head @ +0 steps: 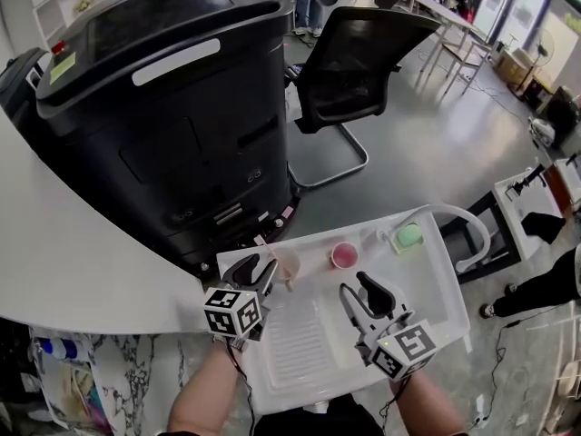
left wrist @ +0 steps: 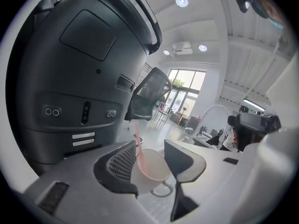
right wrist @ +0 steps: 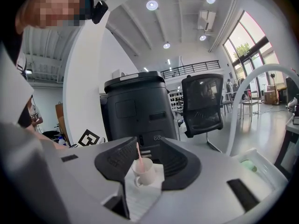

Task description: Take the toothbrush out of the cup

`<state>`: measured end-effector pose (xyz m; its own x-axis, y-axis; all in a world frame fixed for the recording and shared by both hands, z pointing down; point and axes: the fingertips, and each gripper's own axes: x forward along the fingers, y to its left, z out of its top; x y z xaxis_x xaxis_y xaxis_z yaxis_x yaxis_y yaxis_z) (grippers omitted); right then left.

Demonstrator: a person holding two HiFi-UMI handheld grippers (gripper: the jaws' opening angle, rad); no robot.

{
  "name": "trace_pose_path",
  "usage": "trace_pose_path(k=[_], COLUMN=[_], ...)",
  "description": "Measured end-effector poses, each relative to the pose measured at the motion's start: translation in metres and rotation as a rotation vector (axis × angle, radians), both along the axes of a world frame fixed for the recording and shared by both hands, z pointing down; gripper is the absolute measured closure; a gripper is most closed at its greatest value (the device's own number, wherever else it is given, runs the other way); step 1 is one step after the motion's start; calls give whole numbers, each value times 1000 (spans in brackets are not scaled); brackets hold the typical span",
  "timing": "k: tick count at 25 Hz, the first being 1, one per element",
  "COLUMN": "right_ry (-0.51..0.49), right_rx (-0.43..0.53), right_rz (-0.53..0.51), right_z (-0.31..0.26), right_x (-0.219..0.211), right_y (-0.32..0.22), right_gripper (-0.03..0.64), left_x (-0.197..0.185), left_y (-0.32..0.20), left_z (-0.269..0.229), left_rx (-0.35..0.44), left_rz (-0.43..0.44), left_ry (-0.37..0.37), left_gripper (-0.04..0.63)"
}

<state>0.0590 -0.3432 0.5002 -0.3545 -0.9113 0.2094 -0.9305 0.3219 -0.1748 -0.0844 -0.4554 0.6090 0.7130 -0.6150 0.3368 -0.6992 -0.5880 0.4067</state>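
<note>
A big black machine [head: 163, 107] stands on the grey, shiny floor [head: 427, 143], with a black mesh office chair [head: 363, 57] beside it. A curved white counter [head: 64, 262] is at the left. Tall windows [right wrist: 245, 43] and round ceiling lamps [right wrist: 151, 5] give light.

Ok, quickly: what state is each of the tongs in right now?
Left tongs: open, with the cup between the jaws.
Right tongs: open, holding nothing.
</note>
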Motion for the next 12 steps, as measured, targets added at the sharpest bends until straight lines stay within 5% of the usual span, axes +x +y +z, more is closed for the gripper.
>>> trace_pose_path(k=[12], right_ry=[-7], right_rx=[-45], right_rz=[49], right_z=[23], right_x=[17], right_y=[-5], right_gripper=[453], left_x=[10], left_y=[-29], left_z=[23], left_rx=[-37], left_rz=[20], left_ry=[-4], left_gripper=[396])
